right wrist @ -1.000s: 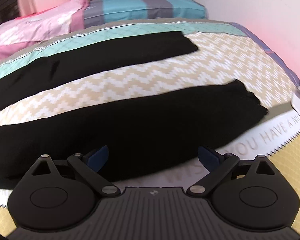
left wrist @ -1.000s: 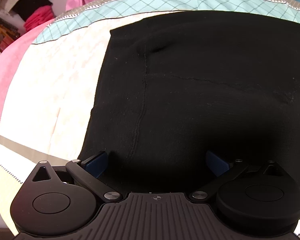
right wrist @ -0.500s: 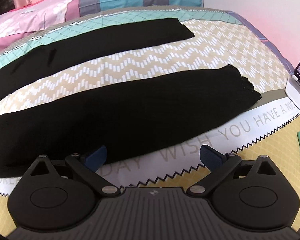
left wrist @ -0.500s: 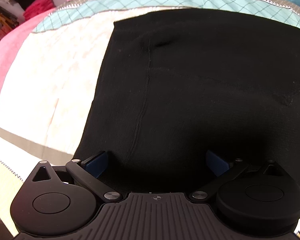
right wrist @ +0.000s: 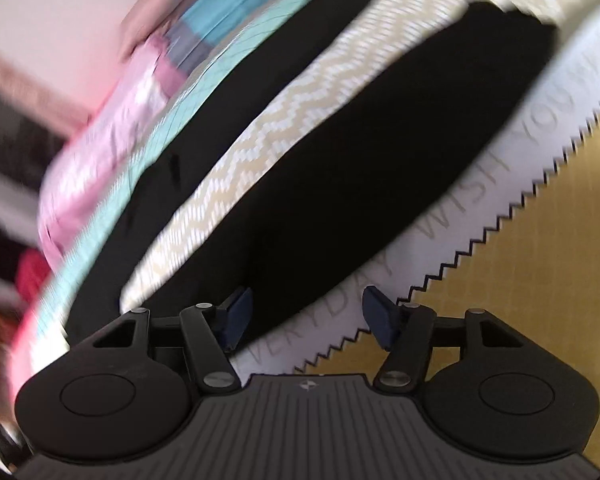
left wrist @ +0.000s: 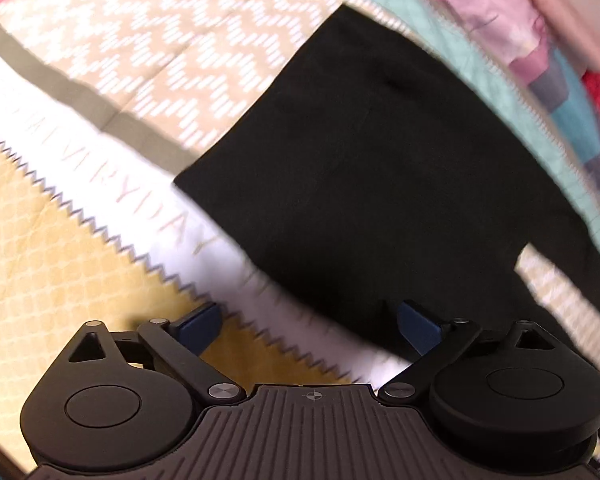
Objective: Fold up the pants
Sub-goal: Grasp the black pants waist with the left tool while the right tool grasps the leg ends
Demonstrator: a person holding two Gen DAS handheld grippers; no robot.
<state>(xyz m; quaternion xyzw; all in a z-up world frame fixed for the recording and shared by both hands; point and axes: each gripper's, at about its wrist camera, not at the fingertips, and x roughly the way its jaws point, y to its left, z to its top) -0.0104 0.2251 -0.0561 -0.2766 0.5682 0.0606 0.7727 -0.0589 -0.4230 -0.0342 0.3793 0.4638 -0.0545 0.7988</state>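
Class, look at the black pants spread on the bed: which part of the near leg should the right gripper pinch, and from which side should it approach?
Pinch the near long edge of the closer leg of the black pants, coming from the bedspread's lettered side. That edge lies flat and exposed just ahead of the open right gripper.

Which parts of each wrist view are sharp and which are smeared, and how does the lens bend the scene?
Left wrist view: left gripper crisp, black pants and bedspread streaked by motion blur. Right wrist view: right gripper sharp, pillows at left heavily smeared, zigzag print clearer at right. Both: fisheye curves the bed's edges, with dark corners.
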